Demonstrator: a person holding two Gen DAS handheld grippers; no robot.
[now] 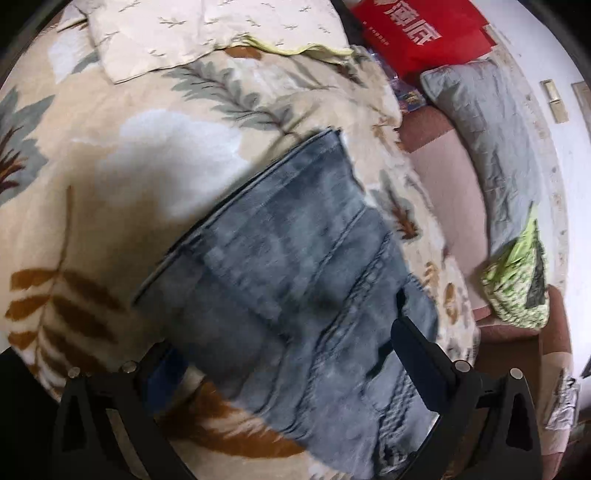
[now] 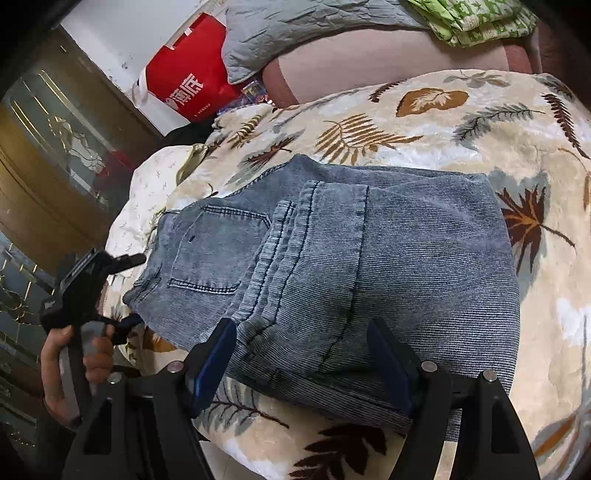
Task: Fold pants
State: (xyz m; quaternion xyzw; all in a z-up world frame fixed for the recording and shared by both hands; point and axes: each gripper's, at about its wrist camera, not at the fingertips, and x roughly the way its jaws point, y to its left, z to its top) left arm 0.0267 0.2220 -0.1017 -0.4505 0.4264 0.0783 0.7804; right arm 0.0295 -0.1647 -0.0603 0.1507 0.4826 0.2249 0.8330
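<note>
Blue denim pants (image 2: 332,266) lie folded into a compact stack on the leaf-print blanket (image 2: 461,122), back pocket facing up. My right gripper (image 2: 303,343) is open, its fingers spread over the near edge of the stack, holding nothing. My left gripper (image 1: 280,350) is open over the pants (image 1: 295,258) in its own blurred view; it also shows in the right wrist view (image 2: 129,291), held by a hand at the stack's left edge, empty.
A red paper bag (image 2: 184,74), a grey quilted pillow (image 2: 295,33) and a green patterned cloth (image 2: 472,18) lie beyond the blanket on a pink bed surface (image 2: 369,59). A cream pillow (image 1: 207,33) sits at the blanket's far side. A wooden door (image 2: 55,147) is left.
</note>
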